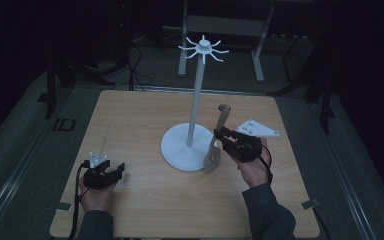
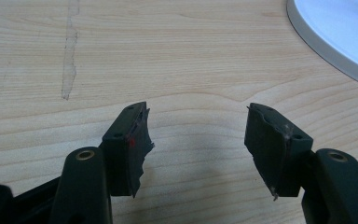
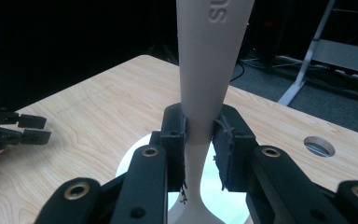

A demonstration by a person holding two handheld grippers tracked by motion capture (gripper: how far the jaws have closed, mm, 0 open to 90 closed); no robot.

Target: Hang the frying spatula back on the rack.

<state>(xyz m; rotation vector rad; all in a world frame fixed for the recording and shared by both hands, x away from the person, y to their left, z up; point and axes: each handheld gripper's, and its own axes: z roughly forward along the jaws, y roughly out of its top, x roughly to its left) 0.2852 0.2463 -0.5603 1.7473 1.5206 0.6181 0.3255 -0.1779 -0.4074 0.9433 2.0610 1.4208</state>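
Observation:
A white stand has a round base (image 1: 180,150), a tall pole (image 1: 195,105) and a ring of hooks (image 1: 203,48) at the top. It rises from the middle of the wooden table (image 1: 140,115). My right gripper (image 1: 220,136) (image 3: 200,122) is shut on the neck of a pale slotted spatula (image 1: 222,119) (image 3: 212,56). The spatula stands nearly upright, handle end up, and its blade (image 1: 211,157) hangs by the right edge of the base. My left gripper (image 1: 117,171) (image 2: 198,112) is open low over the table's front left, with bare wood between its jaws.
The stand's base rim (image 2: 340,32) lies ahead and to the right of the left gripper. A round hole (image 3: 319,145) is cut in the tabletop on the right. Metal frame legs (image 1: 257,55) and cables (image 1: 135,70) stand on the floor beyond the table's far edge.

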